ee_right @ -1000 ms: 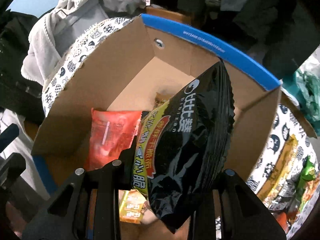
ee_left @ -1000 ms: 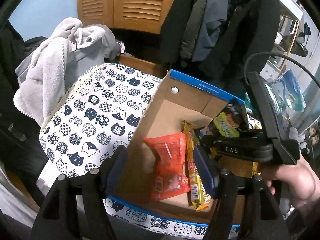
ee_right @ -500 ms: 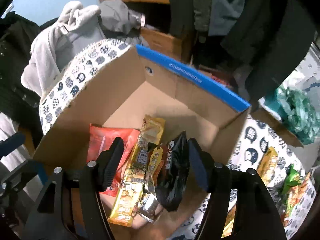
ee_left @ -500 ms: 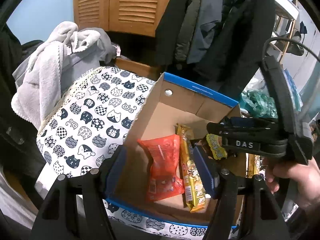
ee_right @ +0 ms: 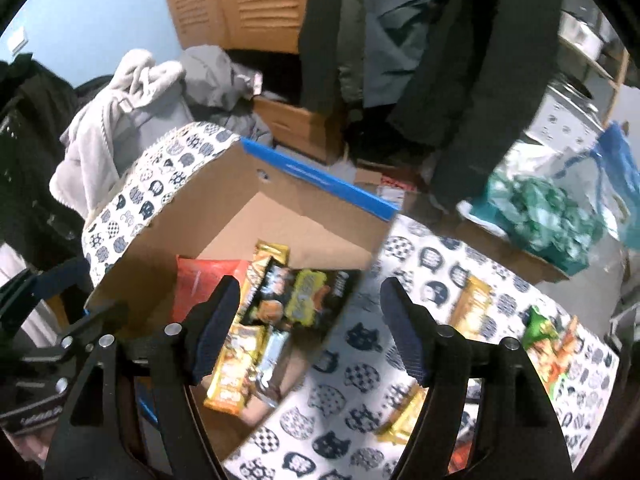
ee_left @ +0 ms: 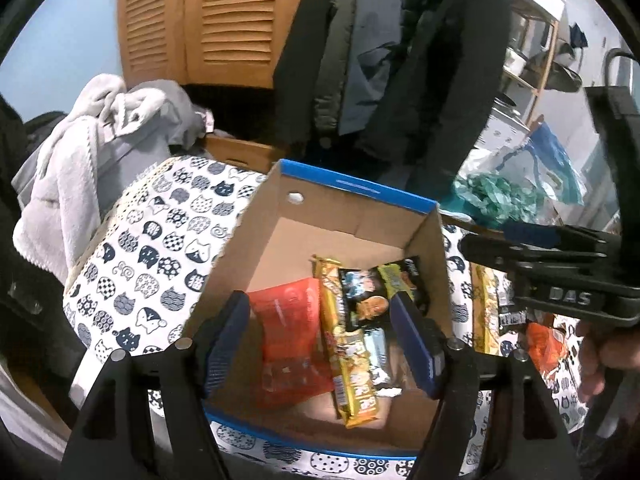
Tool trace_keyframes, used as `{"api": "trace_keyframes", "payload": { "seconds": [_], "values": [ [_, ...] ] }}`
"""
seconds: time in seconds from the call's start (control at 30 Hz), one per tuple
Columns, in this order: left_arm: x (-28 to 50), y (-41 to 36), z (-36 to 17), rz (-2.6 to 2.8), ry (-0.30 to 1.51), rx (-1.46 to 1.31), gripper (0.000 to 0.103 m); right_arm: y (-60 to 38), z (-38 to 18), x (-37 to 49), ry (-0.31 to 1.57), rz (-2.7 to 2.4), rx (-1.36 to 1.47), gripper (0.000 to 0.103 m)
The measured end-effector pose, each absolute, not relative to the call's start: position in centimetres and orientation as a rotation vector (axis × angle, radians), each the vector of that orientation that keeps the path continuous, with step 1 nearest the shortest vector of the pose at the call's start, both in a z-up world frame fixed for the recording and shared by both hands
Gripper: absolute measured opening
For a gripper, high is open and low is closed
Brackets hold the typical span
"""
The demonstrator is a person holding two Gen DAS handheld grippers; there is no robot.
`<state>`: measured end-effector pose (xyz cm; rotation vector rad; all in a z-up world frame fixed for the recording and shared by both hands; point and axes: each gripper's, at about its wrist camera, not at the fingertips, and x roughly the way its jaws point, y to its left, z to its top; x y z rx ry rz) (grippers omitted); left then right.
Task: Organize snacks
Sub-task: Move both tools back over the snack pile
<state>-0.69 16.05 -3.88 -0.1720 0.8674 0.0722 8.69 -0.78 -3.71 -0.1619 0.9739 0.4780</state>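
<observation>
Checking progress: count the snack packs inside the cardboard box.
4: a red-orange foil packet at the left, a long yellow wrapper beside it, a black crisp bag at the right, a small silvery wrapper below that. Others may lie underneath.

In front of me the counter wears a white cloth (ee_left: 160, 264) printed with dark cat faces. Behind it, on the left, a grey fleece robe (ee_left: 68, 168) lies in a heap with other grey clothes. Further back I see wooden shutter doors (ee_left: 208, 20) against a light blue wall (ee_left: 60, 40). Dark coats (ee_left: 448, 80) hang beside the doors. On the right stands a clear bag with blue edges (ee_right: 600, 184), holding something green (ee_right: 540, 216). Behind it a wooden shelf (ee_left: 544, 40) is partly visible.
</observation>
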Motion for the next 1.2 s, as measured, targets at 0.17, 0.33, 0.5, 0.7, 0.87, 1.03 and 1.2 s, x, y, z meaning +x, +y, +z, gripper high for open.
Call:
{"api": "trace_keyframes", "payload": {
  "seconds": [0.17, 0.33, 0.5, 0.7, 0.87, 1.03, 1.2],
  "values": [
    [-0.6, 13.6, -3.5, 0.032, 0.862, -0.131, 0.080, -4.7, -2.7, 7.0, 0.956, 0.416, -0.157, 0.078],
    [-0.5, 10.6, -3.0, -0.020, 0.866, -0.085, 0.080, -8.8, -2.2, 5.4, 0.943, 0.353, -0.127, 0.079],
    [-0.4, 7.6, -2.8, -0.066, 0.869, -0.025, 0.086, -13.1, -2.3, 4.0, 0.952, 0.287, -0.087, 0.080],
    [-0.4, 4.6, -2.8, -0.120, 0.881, 0.004, 0.086, -17.3, -2.9, 2.7, 0.960, 0.217, -0.047, 0.081],
    [-0.3, 2.3, -3.2, -0.157, 0.893, 0.043, 0.086, -20.1, -4.1, 2.0, 0.988, 0.169, 0.003, 0.081],
    [-0.3, 0.6, -3.6, -0.191, 0.911, 0.060, 0.086, -22.3, -5.2, 1.5, 1.011, 0.127, 0.031, 0.081],
    [0.0, -0.6, -4.4, -0.203, 0.934, 0.076, 0.086, -23.7, -6.0, 1.3, 1.023, 0.103, 0.042, 0.081]
  ]
}}
